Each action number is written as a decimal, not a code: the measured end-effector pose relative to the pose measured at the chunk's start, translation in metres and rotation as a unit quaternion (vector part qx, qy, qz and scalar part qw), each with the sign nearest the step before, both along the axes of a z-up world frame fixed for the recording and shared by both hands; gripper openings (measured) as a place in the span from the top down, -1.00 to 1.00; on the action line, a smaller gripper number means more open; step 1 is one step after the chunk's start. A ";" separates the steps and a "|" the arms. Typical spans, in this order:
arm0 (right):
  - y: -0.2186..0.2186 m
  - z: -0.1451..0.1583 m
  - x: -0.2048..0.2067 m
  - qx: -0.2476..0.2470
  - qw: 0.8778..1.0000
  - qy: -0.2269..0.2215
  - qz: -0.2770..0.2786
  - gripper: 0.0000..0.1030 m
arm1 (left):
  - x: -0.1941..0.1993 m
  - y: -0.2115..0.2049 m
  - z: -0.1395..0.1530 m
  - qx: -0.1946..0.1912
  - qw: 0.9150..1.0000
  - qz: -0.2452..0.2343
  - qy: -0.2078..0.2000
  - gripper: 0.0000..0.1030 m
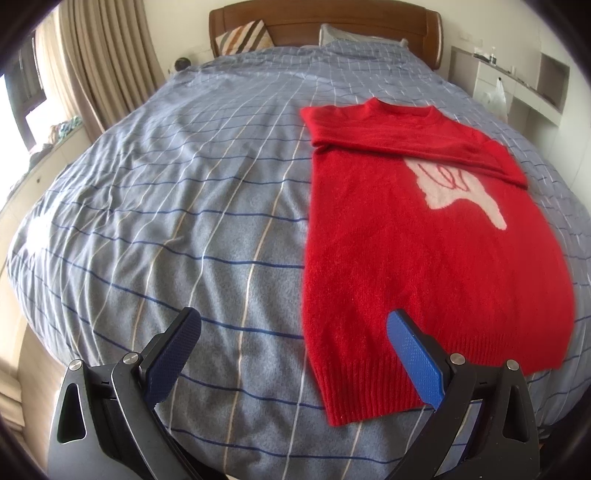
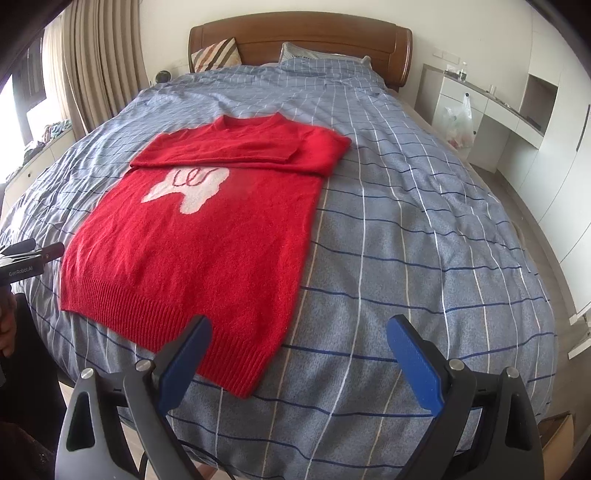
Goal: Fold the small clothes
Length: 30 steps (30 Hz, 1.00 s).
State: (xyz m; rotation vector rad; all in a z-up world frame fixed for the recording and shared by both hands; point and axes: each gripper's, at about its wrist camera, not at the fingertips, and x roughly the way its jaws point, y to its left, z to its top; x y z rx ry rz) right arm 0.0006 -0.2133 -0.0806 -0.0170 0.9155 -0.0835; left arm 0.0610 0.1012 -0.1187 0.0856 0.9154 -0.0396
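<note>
A small red sweater with a white hand motif lies flat on the bed, both sleeves folded across the chest. It also shows in the right wrist view. My left gripper is open and empty, above the bed near the sweater's lower left hem corner. My right gripper is open and empty, above the bed near the sweater's lower right hem corner. The left gripper's tips also show at the left edge of the right wrist view.
The bed has a blue checked cover and a wooden headboard with pillows. Curtains hang on the left. White shelving with a plastic bag stands on the right, beside a strip of floor.
</note>
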 end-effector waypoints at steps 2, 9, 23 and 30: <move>0.001 0.001 0.001 -0.008 1.000 0.000 0.002 -0.84 | -0.001 0.001 -0.004 -0.001 1.000 0.000 0.006 -0.96; 0.000 0.001 0.002 -0.003 1.000 -0.004 0.003 -0.84 | -0.003 0.006 -0.020 -0.032 0.999 -0.011 0.038 -0.96; -0.021 -0.085 0.001 0.320 0.944 0.076 0.005 -0.19 | -0.007 0.018 -0.042 -0.150 0.984 -0.038 0.092 -0.19; -0.024 -0.094 0.008 0.343 0.933 0.104 0.002 0.92 | -0.012 0.026 -0.034 -0.175 0.979 -0.039 0.099 0.95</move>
